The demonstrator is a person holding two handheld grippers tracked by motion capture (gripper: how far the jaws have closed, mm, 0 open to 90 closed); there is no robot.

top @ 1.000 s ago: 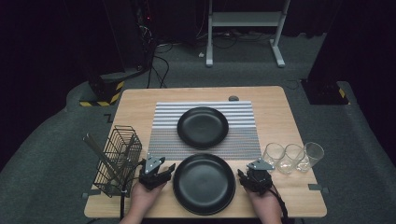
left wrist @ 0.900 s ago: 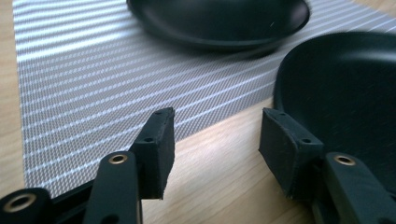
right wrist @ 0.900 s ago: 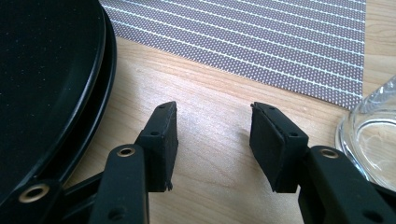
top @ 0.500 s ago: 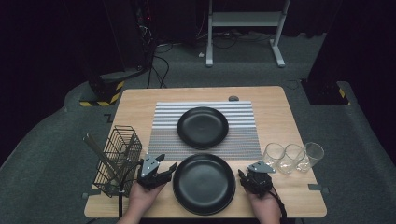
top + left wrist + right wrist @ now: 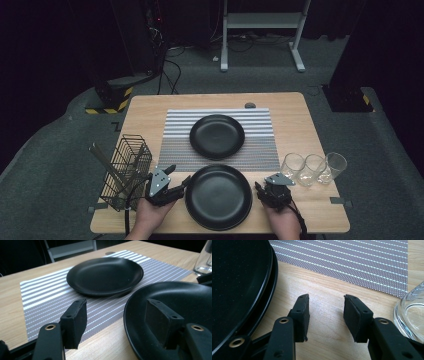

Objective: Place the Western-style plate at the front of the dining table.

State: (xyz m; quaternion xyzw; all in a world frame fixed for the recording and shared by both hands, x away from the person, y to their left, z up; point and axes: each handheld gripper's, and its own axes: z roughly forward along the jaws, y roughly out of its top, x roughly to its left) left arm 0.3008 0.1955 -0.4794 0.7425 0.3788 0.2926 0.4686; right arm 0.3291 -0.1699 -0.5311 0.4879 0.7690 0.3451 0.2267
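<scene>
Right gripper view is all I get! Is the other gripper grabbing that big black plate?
Observer: No. The left gripper has just been opening its jaws; they straddle the rim of the near plate without pressing it.
Operator: Is there another plate?
Observer: Yes, a second black plate sits in the middle of the striped mat.
Operator: How many glasses are there?
Observer: Three glasses stand in a row, right of the near plate.

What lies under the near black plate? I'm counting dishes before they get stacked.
In the right gripper view, a second black rim shows just beneath the near black plate, so it seems to rest on another plate. Anything further underneath is covered.
</scene>
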